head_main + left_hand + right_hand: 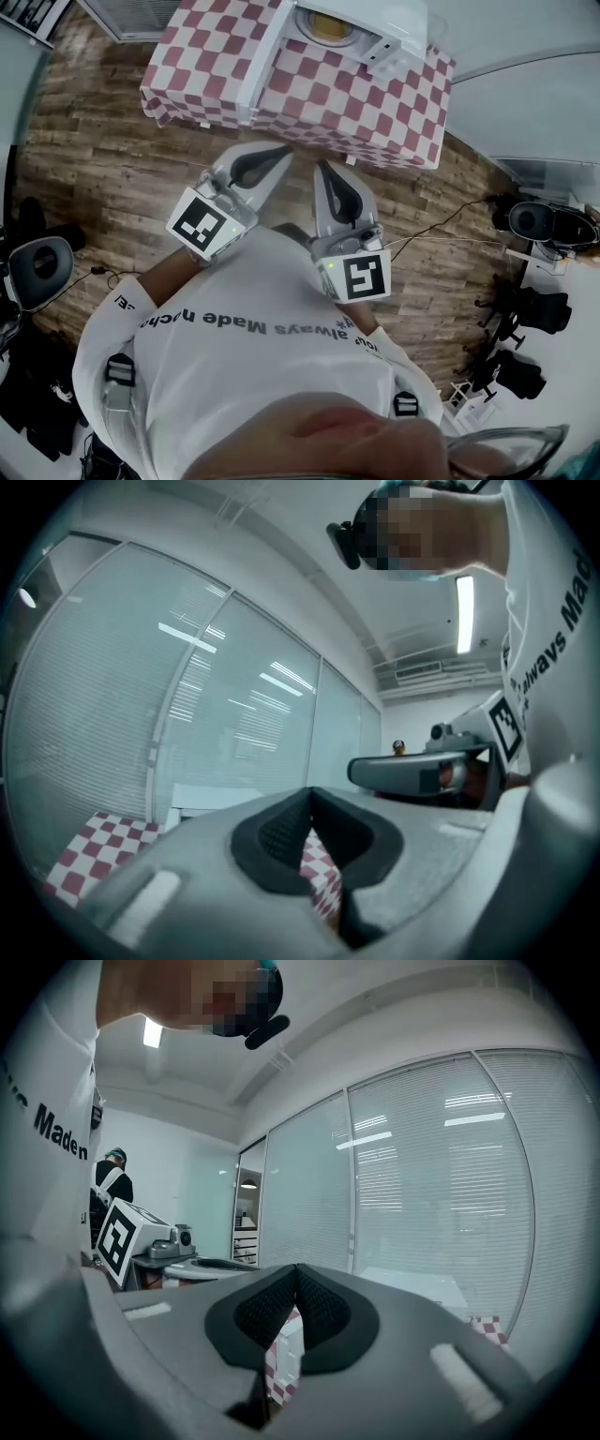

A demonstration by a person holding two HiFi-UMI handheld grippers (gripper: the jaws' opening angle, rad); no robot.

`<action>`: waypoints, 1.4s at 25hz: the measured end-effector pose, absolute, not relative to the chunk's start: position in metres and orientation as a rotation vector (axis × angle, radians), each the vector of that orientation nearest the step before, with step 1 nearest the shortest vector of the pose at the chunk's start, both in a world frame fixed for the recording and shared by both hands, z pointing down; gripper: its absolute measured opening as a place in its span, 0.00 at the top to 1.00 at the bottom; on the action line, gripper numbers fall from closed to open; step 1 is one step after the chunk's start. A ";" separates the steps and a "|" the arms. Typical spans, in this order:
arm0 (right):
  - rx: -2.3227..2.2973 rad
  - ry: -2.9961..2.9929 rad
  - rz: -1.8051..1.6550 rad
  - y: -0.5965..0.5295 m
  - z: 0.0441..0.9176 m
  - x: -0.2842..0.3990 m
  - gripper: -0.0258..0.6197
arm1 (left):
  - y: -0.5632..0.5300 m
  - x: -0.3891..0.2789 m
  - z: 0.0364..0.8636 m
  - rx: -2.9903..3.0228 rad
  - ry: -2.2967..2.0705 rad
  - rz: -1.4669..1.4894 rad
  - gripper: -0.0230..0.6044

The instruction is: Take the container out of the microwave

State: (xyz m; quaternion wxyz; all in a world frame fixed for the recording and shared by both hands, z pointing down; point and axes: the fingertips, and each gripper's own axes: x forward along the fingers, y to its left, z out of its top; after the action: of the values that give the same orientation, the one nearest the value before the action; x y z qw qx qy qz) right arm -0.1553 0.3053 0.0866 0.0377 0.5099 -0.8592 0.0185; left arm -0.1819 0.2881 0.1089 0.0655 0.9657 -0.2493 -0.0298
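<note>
A white microwave (361,33) stands on a table with a red-and-white checked cloth (319,98) at the top of the head view. Its door (265,58) hangs open to the left, and a yellowish container (328,26) shows inside. My left gripper (279,152) and right gripper (322,169) are held side by side over the floor, short of the table's near edge, both shut and empty. In the left gripper view the jaws (311,796) meet, with the cloth (89,855) beyond. The right gripper view shows shut jaws (296,1271) and the microwave (422,1288).
Wood plank floor (103,159) lies between me and the table. Black chairs and gear (530,319) with a cable stand at the right, and a round device (37,267) at the left. Glass walls with blinds (187,696) rise behind the table. Another person (112,1180) stands far off.
</note>
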 end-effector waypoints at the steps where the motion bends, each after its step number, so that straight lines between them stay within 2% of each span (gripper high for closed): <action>1: 1.569 -2.636 0.068 0.300 0.088 -0.158 0.96 | 0.282 -0.184 0.109 2.913 -0.748 -0.092 0.96; 10: 1.608 -2.593 0.080 0.270 0.094 -0.154 0.96 | 0.254 -0.188 0.121 2.911 -0.718 -0.055 0.96; 19: 1.664 -2.560 0.069 0.240 0.097 -0.125 0.96 | 0.224 -0.159 0.119 2.902 -0.669 -0.095 0.96; 28: 1.661 -2.578 0.070 0.177 0.101 -0.064 0.96 | 0.162 -0.101 0.122 2.900 -0.704 -0.082 0.96; 35: 1.614 -2.608 0.064 0.111 0.097 0.012 0.96 | 0.096 -0.029 0.117 2.909 -0.767 -0.041 0.96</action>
State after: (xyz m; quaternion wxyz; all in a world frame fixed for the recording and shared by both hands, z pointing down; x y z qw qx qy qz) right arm 0.0120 0.1114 0.0970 0.0369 0.5256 -0.8497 0.0209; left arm -0.0288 0.0961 0.1173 0.0663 0.9648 -0.2543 -0.0136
